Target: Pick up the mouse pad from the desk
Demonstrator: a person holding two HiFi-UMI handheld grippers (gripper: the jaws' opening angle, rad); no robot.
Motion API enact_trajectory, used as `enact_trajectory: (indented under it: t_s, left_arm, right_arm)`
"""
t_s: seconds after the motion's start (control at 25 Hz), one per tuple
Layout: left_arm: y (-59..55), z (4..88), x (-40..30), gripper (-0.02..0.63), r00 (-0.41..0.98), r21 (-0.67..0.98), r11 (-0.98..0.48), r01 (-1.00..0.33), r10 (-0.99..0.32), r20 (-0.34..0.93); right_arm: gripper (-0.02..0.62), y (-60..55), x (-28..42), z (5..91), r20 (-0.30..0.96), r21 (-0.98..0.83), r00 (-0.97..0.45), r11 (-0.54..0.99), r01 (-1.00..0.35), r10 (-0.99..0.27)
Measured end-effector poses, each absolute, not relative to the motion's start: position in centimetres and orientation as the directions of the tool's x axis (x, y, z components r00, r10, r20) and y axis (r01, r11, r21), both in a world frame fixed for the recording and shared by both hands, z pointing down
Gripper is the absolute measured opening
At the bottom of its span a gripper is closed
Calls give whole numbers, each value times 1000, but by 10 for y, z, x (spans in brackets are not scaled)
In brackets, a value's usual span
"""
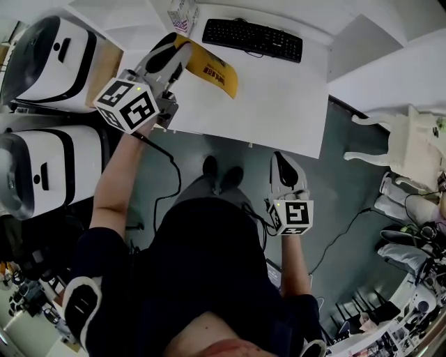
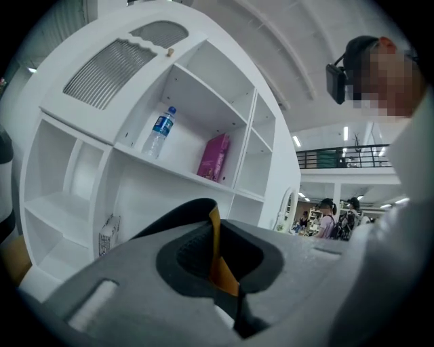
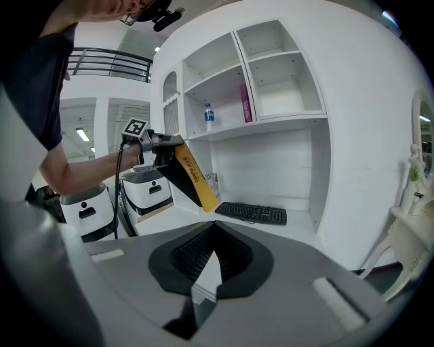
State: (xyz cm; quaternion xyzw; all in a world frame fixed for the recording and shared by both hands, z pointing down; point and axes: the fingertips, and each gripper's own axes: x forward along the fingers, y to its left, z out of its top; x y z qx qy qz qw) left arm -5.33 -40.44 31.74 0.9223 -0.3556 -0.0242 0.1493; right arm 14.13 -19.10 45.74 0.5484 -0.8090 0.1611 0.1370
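The mouse pad (image 1: pixel 212 70) is a thin sheet, yellow on one face and black on the other. My left gripper (image 1: pixel 180 50) is shut on one edge of it and holds it in the air above the white desk (image 1: pixel 279 104). In the left gripper view the pad's yellow edge (image 2: pixel 215 261) is pinched between the closed jaws of the left gripper (image 2: pixel 215 223). The right gripper view shows the pad (image 3: pixel 190 173) hanging slantwise from the left gripper (image 3: pixel 159 146), clear of the desk. My right gripper (image 1: pixel 281 162) hangs off the desk's near edge, shut, with nothing in the right gripper (image 3: pixel 210 234).
A black keyboard (image 1: pixel 252 38) lies at the desk's back, with a small box (image 1: pixel 182 15) to its left. Two white machines (image 1: pixel 52 52) (image 1: pixel 42 167) stand left of the desk. Behind the desk a shelf holds a water bottle (image 2: pixel 161 132) and a pink box (image 2: pixel 213 157). A white chair (image 1: pixel 397 139) stands right.
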Motion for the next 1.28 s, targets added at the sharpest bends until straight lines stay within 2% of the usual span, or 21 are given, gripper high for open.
enact_trajectory:
  t_s: [0.88,1.08,1.28]
  left_arm:
    - [-358,255,-49,14,710,-68,-712,-699,-702,54]
    - [-338,245,-54,14,682,-200,-677,-708,-730,55]
    - [-321,247,-59,14,667,-226,-658,-718,-744,48]
  right_arm:
    - [-2,-191,146,437,347,-88,-358,350,-933,-867]
    - [-2,-191,144,425,323,-69,-358,355,-932,-876]
    - [-2,-192,143,409,282,-35,-353,358,-933,-892]
